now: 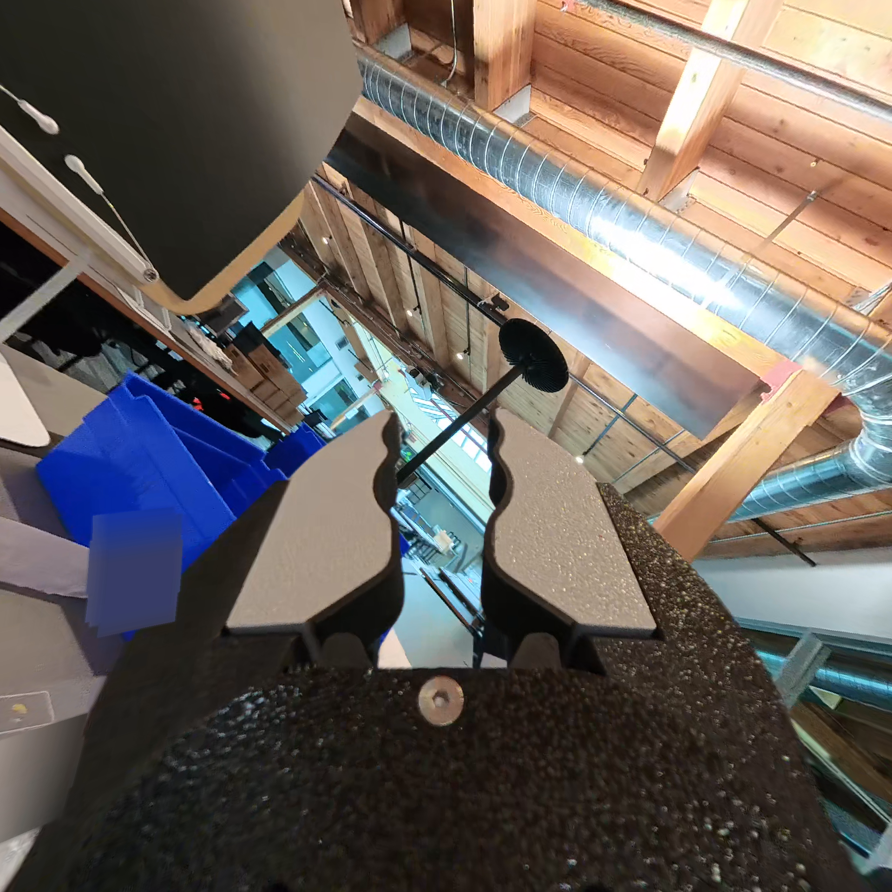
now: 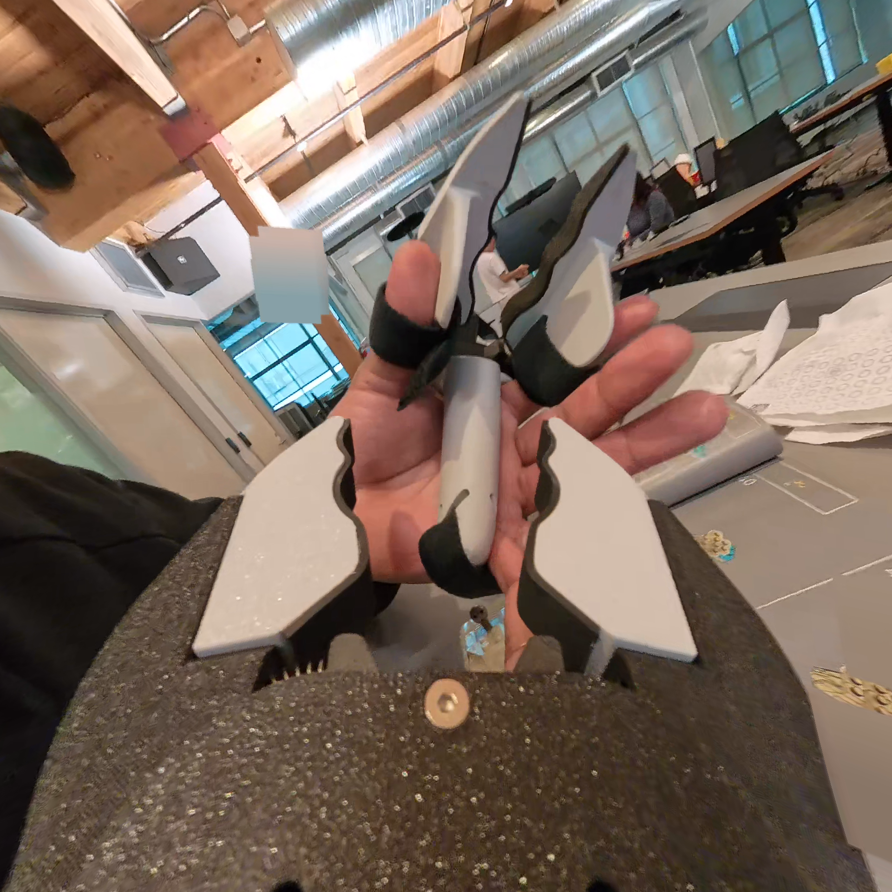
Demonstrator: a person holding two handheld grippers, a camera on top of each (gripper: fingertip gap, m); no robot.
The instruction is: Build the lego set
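Left tool (image 1: 444, 453) points at the wooden ceiling, jaws narrowly apart, gripping nothing; blue bins (image 1: 145, 463) lie left. Right tool (image 2: 446, 453) gapes wide before an open hand (image 2: 482, 434) strapped to a grey finger tool (image 2: 470, 444), above the table (image 2: 772, 555).

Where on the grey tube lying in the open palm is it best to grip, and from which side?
Likely the bare middle of the grey tube, pads across its round width, coming from the open side of the palm: black straps crowd both ends.
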